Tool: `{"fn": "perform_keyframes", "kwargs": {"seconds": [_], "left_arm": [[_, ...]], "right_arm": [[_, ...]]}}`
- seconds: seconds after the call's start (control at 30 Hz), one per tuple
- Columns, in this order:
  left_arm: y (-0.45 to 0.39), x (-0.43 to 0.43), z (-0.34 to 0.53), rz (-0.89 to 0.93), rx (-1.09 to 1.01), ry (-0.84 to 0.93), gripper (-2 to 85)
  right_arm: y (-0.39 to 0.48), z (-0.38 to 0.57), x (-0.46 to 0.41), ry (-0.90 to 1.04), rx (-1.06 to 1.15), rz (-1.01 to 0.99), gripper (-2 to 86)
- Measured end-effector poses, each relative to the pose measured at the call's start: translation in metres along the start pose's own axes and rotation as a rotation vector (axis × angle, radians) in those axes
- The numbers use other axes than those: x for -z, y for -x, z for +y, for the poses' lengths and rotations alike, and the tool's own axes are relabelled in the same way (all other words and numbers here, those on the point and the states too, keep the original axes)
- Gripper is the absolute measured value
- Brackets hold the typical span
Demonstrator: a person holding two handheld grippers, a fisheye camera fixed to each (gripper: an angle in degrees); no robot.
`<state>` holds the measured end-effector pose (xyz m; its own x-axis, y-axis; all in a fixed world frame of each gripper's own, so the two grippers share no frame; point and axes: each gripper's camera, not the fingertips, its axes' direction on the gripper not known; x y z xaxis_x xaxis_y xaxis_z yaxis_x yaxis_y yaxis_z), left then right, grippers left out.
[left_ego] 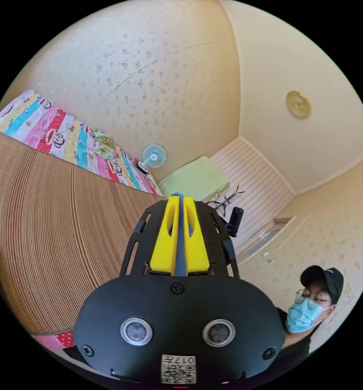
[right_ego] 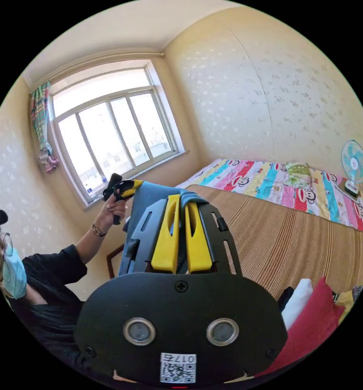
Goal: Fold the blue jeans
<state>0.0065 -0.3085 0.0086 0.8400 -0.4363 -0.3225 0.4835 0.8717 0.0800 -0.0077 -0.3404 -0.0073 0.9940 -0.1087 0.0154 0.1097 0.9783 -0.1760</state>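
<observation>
Closest to my lens, the yellow jaws of my right hand-held gripper (right_ego: 180, 211) are pressed together on a fold of the blue denim jeans (right_ego: 148, 203). My left hand-held gripper (left_ego: 180, 203) likewise pinches a thin blue edge of cloth between its jaws. I hold both up high, apart, so the jeans hang in the air and I judge they can drop straight onto the striped brown woven bed mat (right_ego: 295, 239). Beyond lie a colourful cartoon-print sheet (right_ego: 270, 178) and a small turquoise fan (right_ego: 354, 162); red and white cushions (right_ego: 311, 300) crowd the mat's near corner.
</observation>
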Motion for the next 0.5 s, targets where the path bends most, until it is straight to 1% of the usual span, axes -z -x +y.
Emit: {"fn": "perform_keyframes", "kwargs": {"seconds": [0.03,0.07,0.13,0.17,0.23,0.27,0.33,0.37,0.4,0.43,0.5], "left_arm": [[0.006,-0.008,0.000,-0.009,0.005,0.005,-0.8],[0.015,-0.020,0.001,-0.027,-0.004,0.020,-0.8],[0.031,-0.036,0.014,-0.084,-0.018,0.068,-0.8],[0.043,-0.045,0.030,-0.142,-0.025,0.117,-0.8],[0.064,-0.052,0.068,-0.137,-0.048,0.159,-0.8],[0.081,-0.052,0.101,-0.100,-0.027,0.182,-0.7],[0.106,-0.049,0.158,-0.019,0.030,0.214,-0.7],[0.121,-0.045,0.200,0.038,0.078,0.228,-0.6],[0.134,-0.039,0.242,0.086,0.128,0.232,-0.5],[0.140,-0.037,0.262,0.100,0.159,0.234,-0.3],[0.157,-0.034,0.331,0.123,0.286,0.256,0.8]], "right_arm": [[-0.023,-0.008,-0.023,0.022,-0.063,0.065,0.8],[-0.032,-0.011,-0.034,0.025,-0.084,0.085,0.8],[-0.052,-0.011,-0.068,0.030,-0.088,0.173,0.8],[-0.055,-0.007,-0.074,0.035,-0.081,0.193,0.8],[-0.064,0.020,-0.102,0.133,-0.099,0.201,0.9],[-0.064,0.031,-0.107,0.146,-0.097,0.193,0.9],[-0.059,0.098,-0.116,0.161,-0.064,0.125,1.1],[-0.057,0.117,-0.116,0.164,-0.065,0.104,1.2],[-0.054,0.157,-0.115,0.175,-0.077,0.045,1.4],[-0.049,0.199,-0.111,0.180,-0.086,-0.037,1.7],[-0.040,0.258,-0.104,0.177,-0.112,-0.157,2.3]]}}
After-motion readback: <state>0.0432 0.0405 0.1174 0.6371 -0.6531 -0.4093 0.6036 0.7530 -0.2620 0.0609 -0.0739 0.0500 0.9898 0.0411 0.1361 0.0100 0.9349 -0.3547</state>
